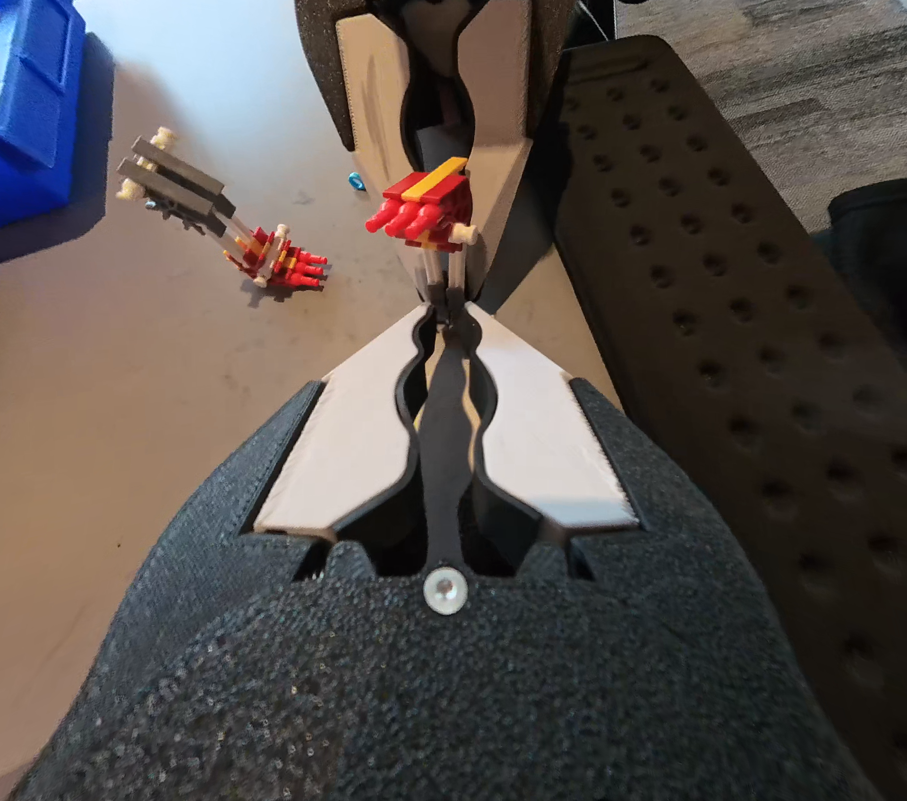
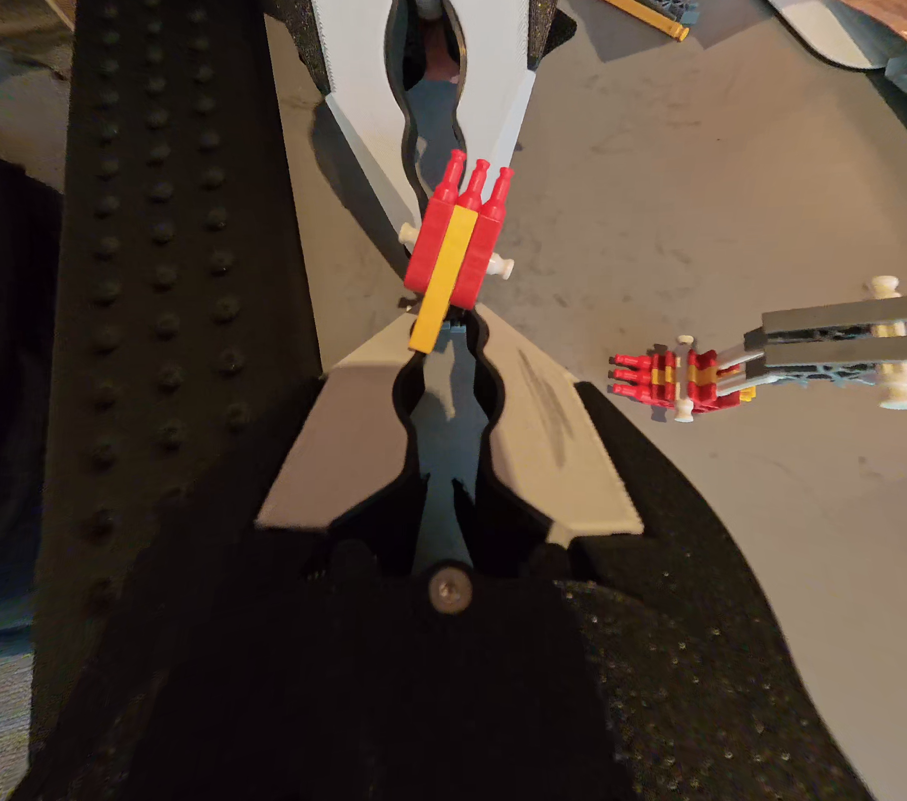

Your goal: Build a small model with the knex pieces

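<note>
Red-and-yellow brick piece (image 2: 454, 252) — my left tool (image 1: 444, 311) and right tool (image 2: 444, 325) are both pinching its thin base near the counter (image 1: 147, 384) edge; twisting risks snapping it apart.

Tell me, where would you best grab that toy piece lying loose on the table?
Grip the loose toy piece across its two long grey bars, coming down from above. It lies flat on the table, and the bars give straight parallel sides, unlike the knobbly red end. Both grippers, left and right, are busy holding another red piece.
</note>
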### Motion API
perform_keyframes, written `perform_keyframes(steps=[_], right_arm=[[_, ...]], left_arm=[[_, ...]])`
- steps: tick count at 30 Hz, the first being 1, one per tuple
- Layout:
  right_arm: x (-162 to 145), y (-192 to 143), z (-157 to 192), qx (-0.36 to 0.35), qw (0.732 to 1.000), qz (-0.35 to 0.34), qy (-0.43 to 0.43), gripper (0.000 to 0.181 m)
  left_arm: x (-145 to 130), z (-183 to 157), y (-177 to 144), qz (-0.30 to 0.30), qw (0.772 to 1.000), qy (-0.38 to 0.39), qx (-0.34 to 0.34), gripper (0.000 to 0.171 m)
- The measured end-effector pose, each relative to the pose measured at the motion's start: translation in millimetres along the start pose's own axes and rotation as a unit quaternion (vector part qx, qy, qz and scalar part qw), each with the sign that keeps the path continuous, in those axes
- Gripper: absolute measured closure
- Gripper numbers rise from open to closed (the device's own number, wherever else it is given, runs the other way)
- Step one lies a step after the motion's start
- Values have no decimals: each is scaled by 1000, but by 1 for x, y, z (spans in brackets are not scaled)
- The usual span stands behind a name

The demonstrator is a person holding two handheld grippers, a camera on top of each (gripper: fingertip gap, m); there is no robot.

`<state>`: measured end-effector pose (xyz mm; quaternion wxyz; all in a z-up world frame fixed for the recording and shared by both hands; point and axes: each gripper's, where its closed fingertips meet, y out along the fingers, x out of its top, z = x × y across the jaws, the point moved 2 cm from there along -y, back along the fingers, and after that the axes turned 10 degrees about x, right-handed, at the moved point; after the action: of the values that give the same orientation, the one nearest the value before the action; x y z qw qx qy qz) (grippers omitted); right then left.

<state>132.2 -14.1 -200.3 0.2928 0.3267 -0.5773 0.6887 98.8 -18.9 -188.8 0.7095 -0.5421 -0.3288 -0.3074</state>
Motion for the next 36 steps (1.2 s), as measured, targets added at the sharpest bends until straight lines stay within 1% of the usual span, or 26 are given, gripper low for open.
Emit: perform_keyframes(steps=[4, 11, 18, 21, 27, 31, 33, 34, 36], right_arm=[[-1, -1, 1, -6, 1000, 5, -17, 169], [-3, -1, 2, -14, 999, 12, -32, 168], [-7, -1, 2, -22, 998, 22, -46, 168], [-8, -1, 2, -21, 999, 24, -44, 169], [-9, -1, 2, -36, 997, 29, -56, 169], [-9, -1, 1, -32, 998, 26, -49, 169], [-7, -1, 0, -28, 999, 22, -39, 168], [-6, -1, -2, -32, 999, 19, -33, 168], [-5, -1, -5, -26, 999, 12, -15, 168]], left_arm=[[1, -4, 1, 5, 1000, 20, 7, 169], [2, -5, 3, 3, 1000, 7, 13, 170], [4, -7, 6, 14, 999, 22, 27, 171], [5, -7, 7, 9, 1000, 12, 25, 170], [5, -8, 8, 9, 999, 24, 37, 171], [4, -8, 8, 1, 999, 22, 35, 170], [4, -6, 6, 6, 998, 42, 37, 169], [4, -4, 6, 6, 999, 35, 39, 168], [5, 1, 2, 0, 997, 44, 56, 165]])
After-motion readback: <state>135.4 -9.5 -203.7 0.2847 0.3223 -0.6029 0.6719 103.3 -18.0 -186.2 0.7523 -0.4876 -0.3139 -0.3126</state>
